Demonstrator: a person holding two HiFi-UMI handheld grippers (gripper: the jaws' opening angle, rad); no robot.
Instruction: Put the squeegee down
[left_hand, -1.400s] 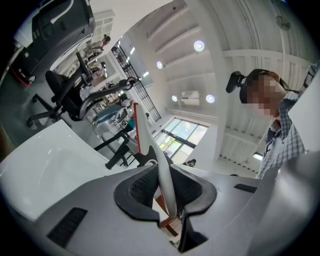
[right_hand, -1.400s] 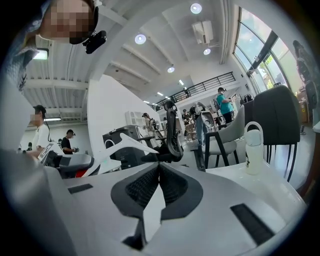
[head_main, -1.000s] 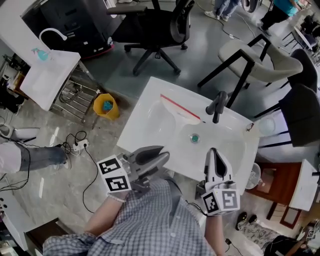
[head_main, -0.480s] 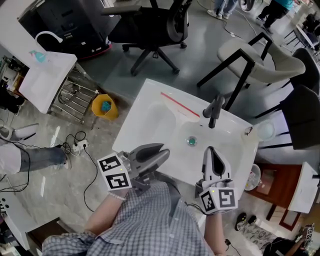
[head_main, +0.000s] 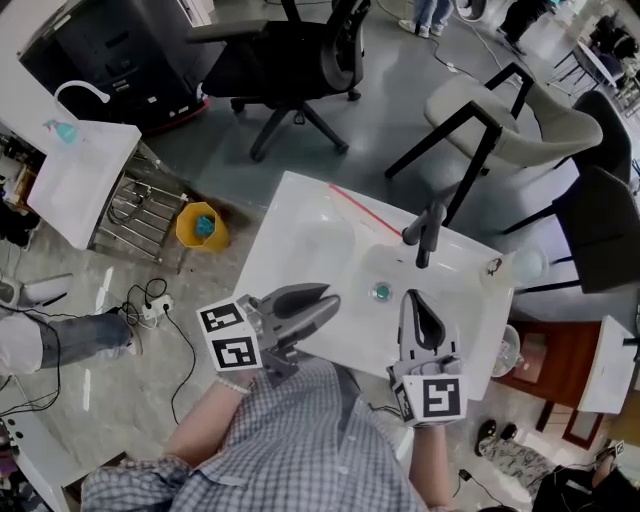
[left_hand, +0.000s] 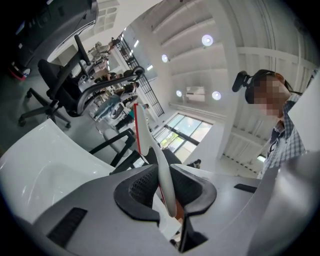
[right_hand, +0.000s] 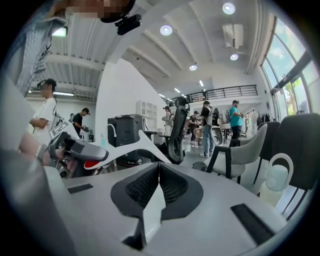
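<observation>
Grey floor and chairs surround a white sink (head_main: 300, 235). The left gripper's (head_main: 322, 302) jaws pinch the squeegee (left_hand: 163, 182) by its white handle, and its red-edged blade reaches out ahead of them over the sink. The right gripper's (right_hand: 157, 167) jaws are pressed together on nothing, beside the left pair. By my reading the squeegee is not yet put down: lowering it and letting go remain.

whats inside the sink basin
Only a teal drain shows in the sink; its near side is covered by the left gripper and right gripper.
</observation>
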